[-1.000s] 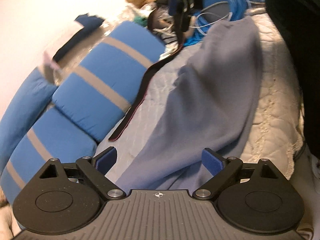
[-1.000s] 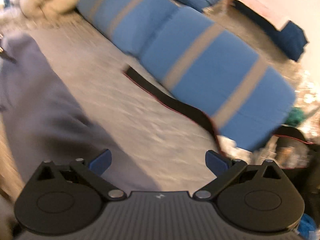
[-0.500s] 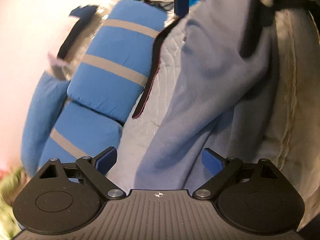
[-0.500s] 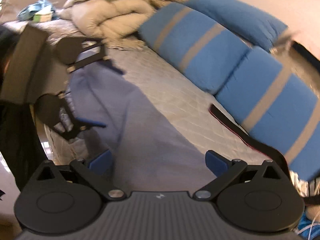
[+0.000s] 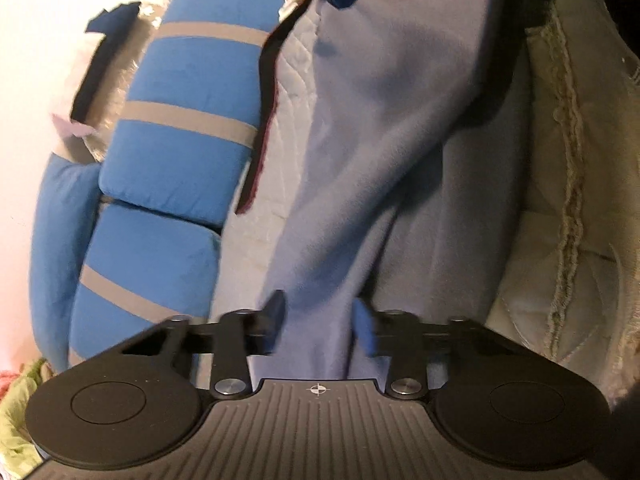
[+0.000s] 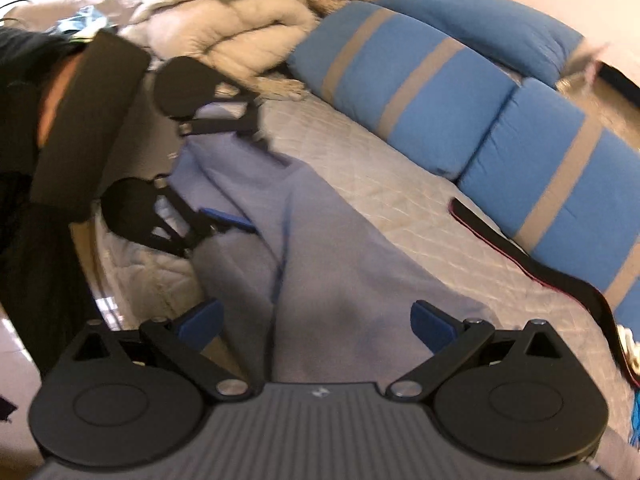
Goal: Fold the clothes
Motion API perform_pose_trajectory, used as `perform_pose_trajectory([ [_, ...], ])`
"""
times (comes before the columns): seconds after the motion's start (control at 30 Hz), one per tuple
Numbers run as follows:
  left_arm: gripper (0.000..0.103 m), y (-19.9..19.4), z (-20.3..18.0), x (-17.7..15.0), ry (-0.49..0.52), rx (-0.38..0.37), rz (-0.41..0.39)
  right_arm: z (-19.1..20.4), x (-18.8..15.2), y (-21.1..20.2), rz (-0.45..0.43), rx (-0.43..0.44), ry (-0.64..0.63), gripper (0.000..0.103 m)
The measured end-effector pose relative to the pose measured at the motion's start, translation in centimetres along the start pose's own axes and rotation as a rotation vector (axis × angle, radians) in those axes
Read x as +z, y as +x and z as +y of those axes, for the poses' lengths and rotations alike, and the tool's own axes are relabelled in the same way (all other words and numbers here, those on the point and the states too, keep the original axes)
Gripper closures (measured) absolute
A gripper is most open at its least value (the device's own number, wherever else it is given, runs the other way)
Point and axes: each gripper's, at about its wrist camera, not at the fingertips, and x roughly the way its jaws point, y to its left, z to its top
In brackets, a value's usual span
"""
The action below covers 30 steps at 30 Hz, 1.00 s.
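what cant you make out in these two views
- Left wrist view: whether the left gripper, jaws closing around the grey-blue garment, already pinches it; the fingertips are blurred.
- Right wrist view: the garment's near end, hidden under the right gripper.
- Right wrist view: the black strap runs behind the gripper body at the right.

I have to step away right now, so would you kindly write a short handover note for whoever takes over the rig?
Left gripper: fingers closing on one end of the grey-blue garment, cloth between them.
Right gripper: open, over the garment's other end, holding nothing.
Garment: stretched lengthwise on the quilted bed, beside the blue striped cushions; a black strap lies next to it.
Done: no fold visible.
Left: grip the right end, then fold.
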Motion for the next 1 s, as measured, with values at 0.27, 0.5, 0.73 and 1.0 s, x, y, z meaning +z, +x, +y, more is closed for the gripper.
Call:
perform_pose_trajectory([
  [0.27, 0.100, -1.5, 2.1, -0.9, -0.099, -0.016, -0.018, -0.2, -0.7, 1.2, 0.050, -0.047, 0.017, 0.000],
  [0.5, 0.100, -3.6, 3.5, -2.5, -0.178, 0.021, -0.034, 2.7, -1.9, 2.0, 0.055, -0.141, -0.155, 0.000],
  [0.73, 0.100, -4.5, 2.5, -2.6, -0.149, 0.001, -0.036, 5.6, -2.4, 2.6, -0.010, -0.259, -0.337, 0.000],
  [1.0, 0.100, -4.1, 0.9, -3.1, -0.096, -0.059, -0.006, 6.0, -2.3, 3.1, -0.027, -0.307, -0.360, 0.000],
])
